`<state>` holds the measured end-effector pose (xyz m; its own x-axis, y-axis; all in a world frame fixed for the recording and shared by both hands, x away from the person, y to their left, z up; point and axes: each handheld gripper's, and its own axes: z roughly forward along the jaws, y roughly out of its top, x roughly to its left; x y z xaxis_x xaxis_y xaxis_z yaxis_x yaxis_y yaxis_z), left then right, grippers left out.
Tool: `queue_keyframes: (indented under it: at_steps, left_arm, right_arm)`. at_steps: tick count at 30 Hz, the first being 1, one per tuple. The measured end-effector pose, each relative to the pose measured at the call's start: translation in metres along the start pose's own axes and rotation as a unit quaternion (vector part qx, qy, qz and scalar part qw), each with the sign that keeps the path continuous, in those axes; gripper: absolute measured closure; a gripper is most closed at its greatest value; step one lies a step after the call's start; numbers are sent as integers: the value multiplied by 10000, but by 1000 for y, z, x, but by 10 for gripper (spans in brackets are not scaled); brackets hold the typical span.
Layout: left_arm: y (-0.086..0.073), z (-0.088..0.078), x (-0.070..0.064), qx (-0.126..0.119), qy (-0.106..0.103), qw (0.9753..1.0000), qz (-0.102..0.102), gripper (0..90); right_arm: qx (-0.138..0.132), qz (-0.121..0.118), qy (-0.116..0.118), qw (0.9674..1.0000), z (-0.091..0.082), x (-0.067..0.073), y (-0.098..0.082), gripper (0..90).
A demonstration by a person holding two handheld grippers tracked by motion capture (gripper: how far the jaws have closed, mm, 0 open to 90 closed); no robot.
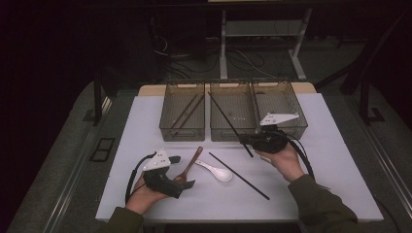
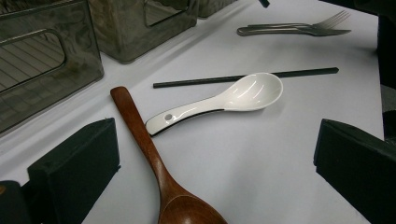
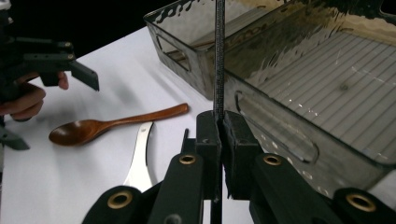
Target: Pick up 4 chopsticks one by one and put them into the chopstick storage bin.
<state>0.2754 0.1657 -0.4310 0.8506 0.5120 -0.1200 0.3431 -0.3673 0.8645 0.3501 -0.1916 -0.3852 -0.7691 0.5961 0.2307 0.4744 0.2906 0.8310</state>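
The right gripper [image 1: 248, 141], clamped on a black chopstick [image 1: 228, 121], should tip it down into the middle bin [image 1: 232, 133] ahead; left gripper [image 1: 182, 171] gapes empty.

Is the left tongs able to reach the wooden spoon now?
Probably yes. The left tongs stand open, with the wooden spoon lying between the jaws and nothing over it; the white spoon lies clear beyond.
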Motion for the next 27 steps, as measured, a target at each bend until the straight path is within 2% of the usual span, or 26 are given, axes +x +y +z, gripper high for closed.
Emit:
queue_keyframes:
  at_steps: [15, 20, 27]
  left_arm:
    - [0, 1, 0, 32, -6, 10000, 20, 0]
    - [0, 1, 0, 29, -17, 10000, 41, 0]
    - [0, 2, 0, 29, -37, 10000, 41, 0]
  right_arm:
    - [-193, -50, -10, 9998, 18, 1, 19, 850]
    - [-251, 21, -7, 9997, 24, -2, 25, 849]
    - [-316, 29, -18, 9995, 37, -3, 41, 849]
